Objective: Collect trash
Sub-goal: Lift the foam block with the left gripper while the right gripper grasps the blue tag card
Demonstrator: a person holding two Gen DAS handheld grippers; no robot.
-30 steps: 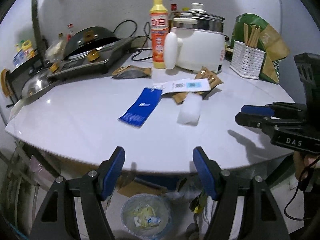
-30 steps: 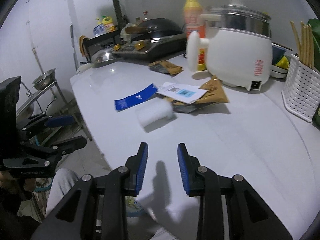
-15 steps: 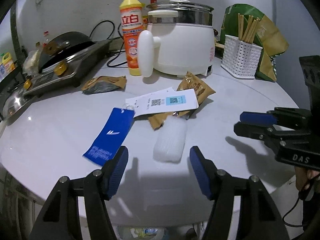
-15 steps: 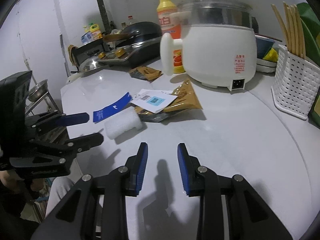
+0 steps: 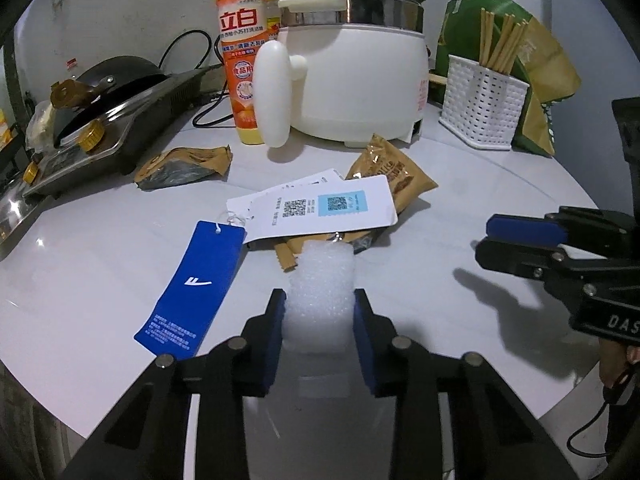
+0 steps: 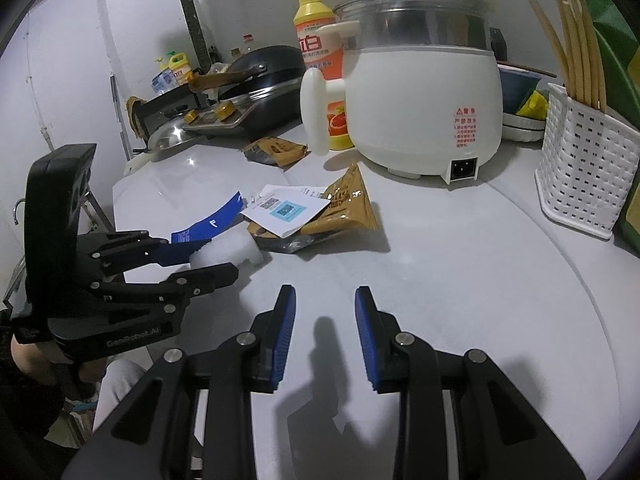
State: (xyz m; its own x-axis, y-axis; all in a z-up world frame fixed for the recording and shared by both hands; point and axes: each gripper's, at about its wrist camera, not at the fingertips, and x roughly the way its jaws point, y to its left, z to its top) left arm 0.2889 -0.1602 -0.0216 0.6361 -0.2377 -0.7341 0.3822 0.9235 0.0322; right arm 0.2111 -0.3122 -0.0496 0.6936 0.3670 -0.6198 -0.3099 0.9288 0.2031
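Trash lies scattered on the white table: a white foam piece, a blue tag, white paper tags with printed codes, and two brown snack wrappers, one partly under the paper tags and the other off to the left near the stove. The left gripper has its blue pads pressed against both sides of the foam piece, which rests on the table just in front of the paper tags. The right gripper hovers above bare tabletop with its fingers apart and nothing between them. Behind the trash stand a white cooker, an orange soap bottle and a white basket of chopsticks.
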